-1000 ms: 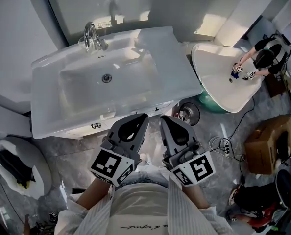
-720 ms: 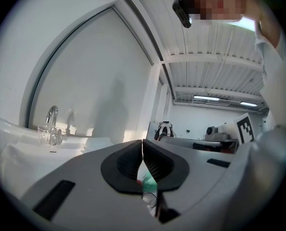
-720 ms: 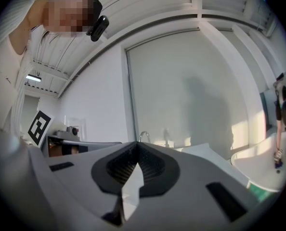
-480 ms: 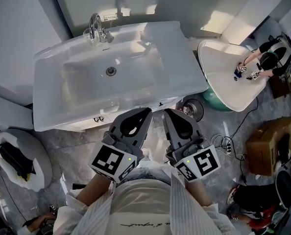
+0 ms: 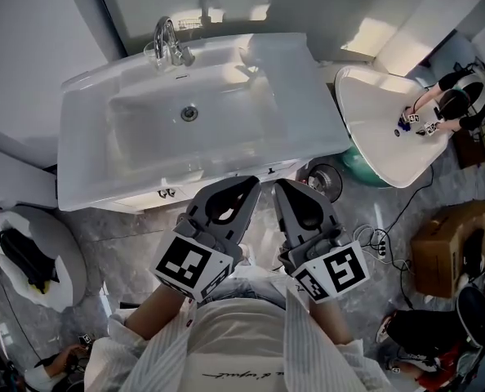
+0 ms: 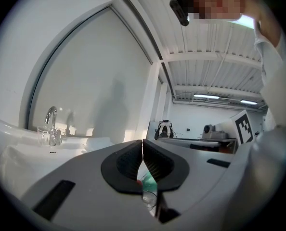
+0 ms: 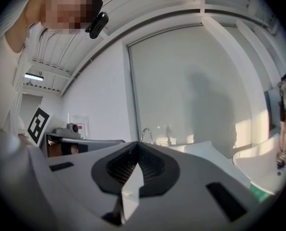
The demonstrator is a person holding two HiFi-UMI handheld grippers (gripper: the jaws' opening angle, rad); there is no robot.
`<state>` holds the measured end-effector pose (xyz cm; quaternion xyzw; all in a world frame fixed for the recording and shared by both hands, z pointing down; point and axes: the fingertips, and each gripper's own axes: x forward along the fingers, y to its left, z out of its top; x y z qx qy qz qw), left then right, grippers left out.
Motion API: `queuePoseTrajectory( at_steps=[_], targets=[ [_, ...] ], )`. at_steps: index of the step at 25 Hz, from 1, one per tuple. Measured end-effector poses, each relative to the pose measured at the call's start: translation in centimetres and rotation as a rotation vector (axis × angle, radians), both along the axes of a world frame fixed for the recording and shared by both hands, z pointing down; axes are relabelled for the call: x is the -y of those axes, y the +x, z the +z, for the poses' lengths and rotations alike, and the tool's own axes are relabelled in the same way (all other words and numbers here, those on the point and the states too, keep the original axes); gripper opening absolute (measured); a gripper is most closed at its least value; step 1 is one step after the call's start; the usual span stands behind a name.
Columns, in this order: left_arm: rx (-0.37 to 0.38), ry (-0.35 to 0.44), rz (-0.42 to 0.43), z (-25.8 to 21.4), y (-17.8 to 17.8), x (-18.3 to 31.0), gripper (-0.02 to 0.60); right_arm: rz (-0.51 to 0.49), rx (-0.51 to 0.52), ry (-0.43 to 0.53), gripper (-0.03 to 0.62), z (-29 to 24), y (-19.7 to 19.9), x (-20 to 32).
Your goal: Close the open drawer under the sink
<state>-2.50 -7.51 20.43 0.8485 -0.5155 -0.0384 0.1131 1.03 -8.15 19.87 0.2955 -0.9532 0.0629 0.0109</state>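
The white sink vanity point(image 5: 79, 145) fills the upper middle of the head view, with a chrome faucet point(image 5: 169, 43) at its back. Under its front edge a narrow white drawer front point(image 5: 218, 188) shows with small dark pulls; how far it stands out I cannot tell. My left gripper point(image 5: 252, 183) and right gripper point(image 5: 281, 187) sit side by side just in front of that edge, tips toward it. Both are shut with nothing between the jaws. The left gripper point(image 6: 142, 141) view shows the faucet point(image 6: 50, 124) at its left. The right gripper point(image 7: 137, 146) view shows the faucet point(image 7: 145, 134) straight beyond.
A second white basin point(image 5: 381, 129) stands at the right over a green object point(image 5: 358, 175), with another person point(image 5: 459, 96) beside it. On the grey floor lie cables point(image 5: 373, 239), a cardboard box point(image 5: 447, 239) and, at the left, a round white basket point(image 5: 59, 288).
In the head view the sink has drifted slightly up and to the right. Both grippers stay shut, side by side, a little nearer to the vanity's front edge.
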Motion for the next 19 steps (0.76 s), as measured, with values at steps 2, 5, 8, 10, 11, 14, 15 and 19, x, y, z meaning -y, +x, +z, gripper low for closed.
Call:
queuePoseTrajectory(
  at_steps=[2,5,8,10,11,14,15,19],
  targets=[
    [-0.016,-0.003,0.018,-0.2,0.3,0.2,0.017,-0.004,0.0,0.0,0.009,0.0,0.1,0.0],
    [0.006,-0.004,0.061,-0.5,1.0,0.2,0.017,-0.011,0.001,-0.001,0.009,0.0,0.2,-0.1],
    [0.033,-0.014,0.106,-0.9,1.6,0.2,0.017,-0.016,0.001,-0.004,0.009,-0.1,0.4,0.0],
    [0.043,-0.013,0.131,-1.2,1.8,0.1,0.017,-0.018,-0.001,-0.003,0.009,-0.2,0.5,0.0],
    [0.047,-0.016,0.14,-1.3,1.9,0.1,0.017,-0.019,-0.004,-0.001,0.009,-0.2,0.5,-0.1],
    [0.045,-0.029,0.154,-1.1,1.7,0.0,0.017,-0.025,-0.008,0.005,0.009,-0.3,0.4,-0.4],
    [0.045,-0.028,0.158,-1.0,1.6,0.0,0.017,-0.024,-0.009,0.005,0.009,-0.3,0.3,-0.4],
    [0.052,-0.015,0.188,-0.5,1.1,0.1,0.017,-0.017,-0.014,0.005,0.009,-0.1,0.3,-0.5]
  ],
)
